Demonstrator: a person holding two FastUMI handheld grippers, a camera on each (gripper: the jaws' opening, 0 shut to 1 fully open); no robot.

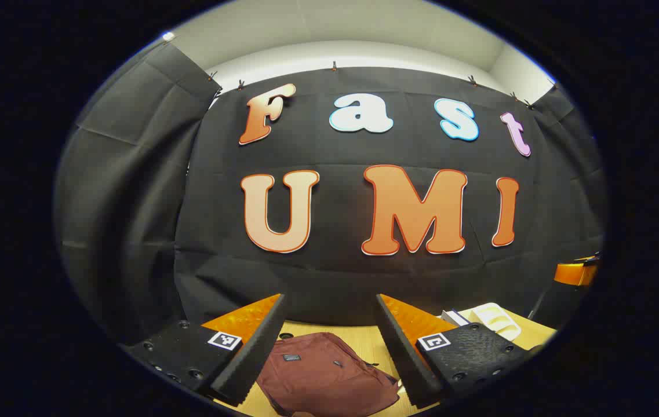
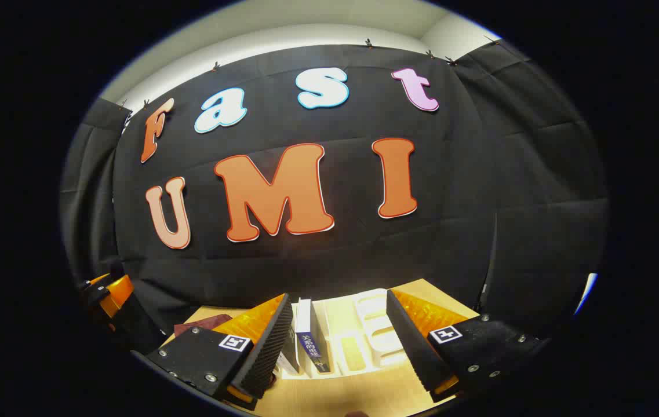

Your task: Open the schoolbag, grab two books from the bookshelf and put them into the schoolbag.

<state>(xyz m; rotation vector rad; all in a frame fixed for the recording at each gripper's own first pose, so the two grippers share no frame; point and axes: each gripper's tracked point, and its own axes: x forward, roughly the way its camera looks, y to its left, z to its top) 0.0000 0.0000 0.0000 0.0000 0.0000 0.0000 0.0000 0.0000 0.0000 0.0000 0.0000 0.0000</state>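
Black cloth backs a wooden counter. Left gripper is held wide apart, empty, above the closed maroon schoolbag. Right gripper is spread wide too, facing the white bookshelf with upright books. Bag should be opened first: the zipper pull is best pinched squarely, the fabric steadied.

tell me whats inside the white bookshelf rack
In the right gripper view the white bookshelf rack holds upright books in its left slots, one with a dark blue spine. The right slots look empty. The open right gripper covers the rack's left end, so anything there is hidden.
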